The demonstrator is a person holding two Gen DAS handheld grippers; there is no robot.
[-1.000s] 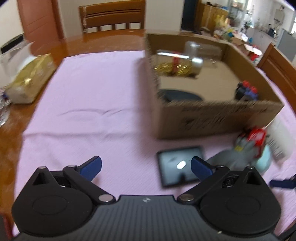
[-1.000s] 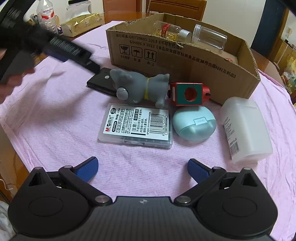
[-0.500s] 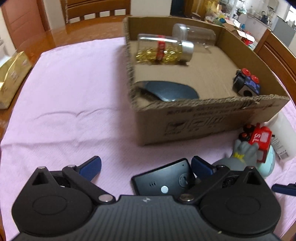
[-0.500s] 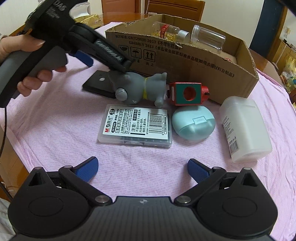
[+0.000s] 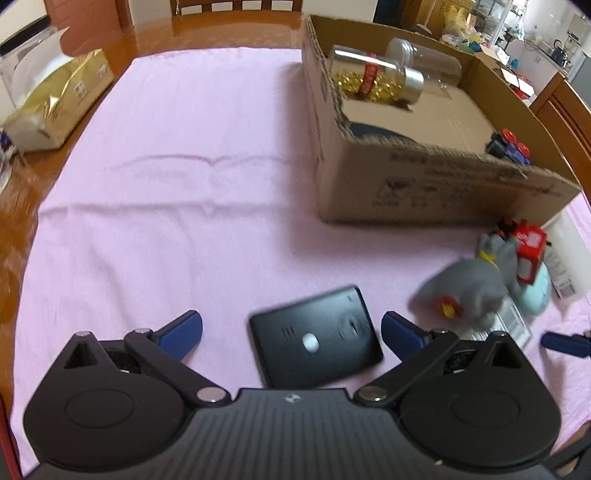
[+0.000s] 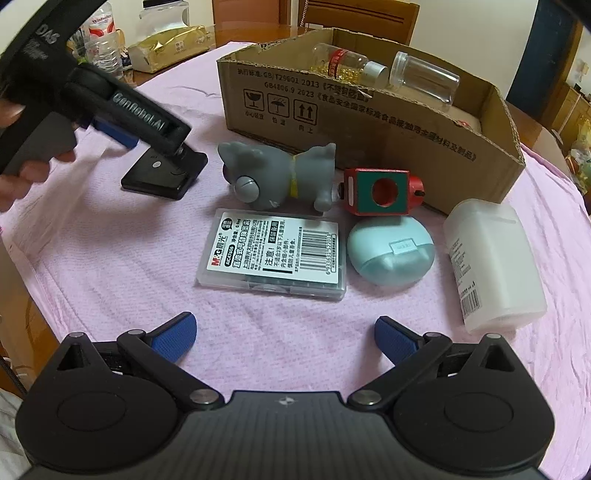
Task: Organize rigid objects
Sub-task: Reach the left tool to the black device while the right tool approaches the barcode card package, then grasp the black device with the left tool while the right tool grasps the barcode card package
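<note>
While a pink cloth (image 5: 177,155) covers most of the wooden tabletop (image 5: 221,35), an open cardboard box (image 6: 369,122) stands at its far side, already holding two clear jars (image 5: 373,79), a dark rounded object (image 5: 376,132) and a small wheeled toy (image 5: 509,146); the last two appear only in the left wrist view, which looks down over the box wall. The right wrist view alone lays out the loose items in front of the box: a white plastic container (image 6: 493,264) at the right, a clear labelled case (image 6: 275,254), a grey toy animal (image 6: 280,175) lying on its side, a mint-green oval case (image 6: 391,254) and a red-and-green block (image 6: 380,192) just beside the box. A flat black device (image 5: 317,332) lies on the cloth to the left of the toy animal. The left claw (image 5: 291,328) is spread wide, its blue fingertips on either side of the device and apparently not yet touching it, though motion blur leaves that uncertain. Seen from the right wrist, a hand (image 6: 22,177) grips that tool's handle, its front hanging over the device's near corner. The right claw (image 6: 286,336) is likewise wide open and empty, held above bare cloth short of the labelled case. A gold tissue pack (image 5: 59,99) sits at the table's left edge.
</note>
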